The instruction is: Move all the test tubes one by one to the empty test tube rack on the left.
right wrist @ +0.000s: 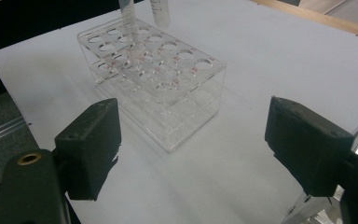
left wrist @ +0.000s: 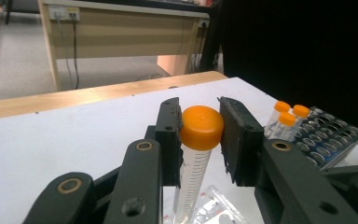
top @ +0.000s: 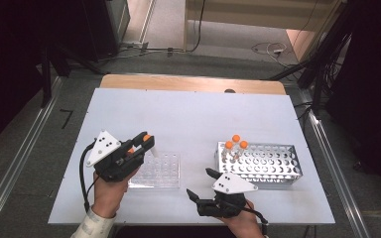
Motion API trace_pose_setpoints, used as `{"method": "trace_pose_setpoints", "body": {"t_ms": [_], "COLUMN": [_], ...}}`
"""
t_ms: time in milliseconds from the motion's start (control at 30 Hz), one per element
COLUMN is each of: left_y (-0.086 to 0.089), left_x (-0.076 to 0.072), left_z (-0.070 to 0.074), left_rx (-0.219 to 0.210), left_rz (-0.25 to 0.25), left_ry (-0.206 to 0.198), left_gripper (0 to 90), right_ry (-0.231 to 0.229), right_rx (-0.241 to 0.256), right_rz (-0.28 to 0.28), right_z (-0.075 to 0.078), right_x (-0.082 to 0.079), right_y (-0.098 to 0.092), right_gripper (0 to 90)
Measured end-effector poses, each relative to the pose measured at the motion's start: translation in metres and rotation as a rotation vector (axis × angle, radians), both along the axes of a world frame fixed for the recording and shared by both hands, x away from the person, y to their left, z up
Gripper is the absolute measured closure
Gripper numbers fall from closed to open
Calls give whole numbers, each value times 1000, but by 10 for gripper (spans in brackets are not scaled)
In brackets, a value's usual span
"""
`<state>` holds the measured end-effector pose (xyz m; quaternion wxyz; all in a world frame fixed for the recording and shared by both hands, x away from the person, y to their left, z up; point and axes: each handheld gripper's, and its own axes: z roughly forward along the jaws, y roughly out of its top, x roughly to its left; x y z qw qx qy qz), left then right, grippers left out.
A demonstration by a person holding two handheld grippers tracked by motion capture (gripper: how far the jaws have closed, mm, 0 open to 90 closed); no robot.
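Observation:
My left gripper [top: 144,141] is shut on the orange cap of a clear graduated tube [left wrist: 192,177], holding it upright over the far edge of a clear acrylic rack [top: 164,173]. In the left gripper view the jaws pinch the cap [left wrist: 201,122] from both sides. The right gripper view shows the tube's rounded tip [right wrist: 160,13] just above the acrylic rack [right wrist: 177,100], and a second clear tube [right wrist: 127,21] reaching down into a far hole. My right gripper [top: 201,183] is open and holds nothing, near the table's front edge between the two racks.
A metal perforated rack [top: 273,163] stands at the right with three orange-capped tubes [top: 236,144] in its near-left corner. The white tabletop [top: 188,114] stretches bare behind both racks, with a wooden edge at the back. A metal rail runs along each side.

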<state>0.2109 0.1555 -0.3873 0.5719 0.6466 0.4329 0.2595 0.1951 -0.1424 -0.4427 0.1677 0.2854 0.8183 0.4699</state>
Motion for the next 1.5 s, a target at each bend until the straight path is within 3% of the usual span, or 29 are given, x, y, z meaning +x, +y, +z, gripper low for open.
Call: {"method": "trace_pose_setpoints", "body": {"t_ms": [267,667,900,1500], "left_y": [11,15,16,17], "left_x": [1,0,1,2], "left_z": [-2,-6,-10,-24], "left_rx": [12,60,89,111], "left_rz": [54,92,98,105], "left_ry": [6,29,47,92], "left_gripper": [699,698,698,697], "right_ry": [2,4,5,1], "right_rx": [-3,-1,-2,-7], "right_rz": [-1,-4,-7,-2], "right_z": [0,0,0,-1], "right_x": [0,0,0,0], "right_y": [0,0,-1,-2], "right_gripper": [171,172,173,173]}}
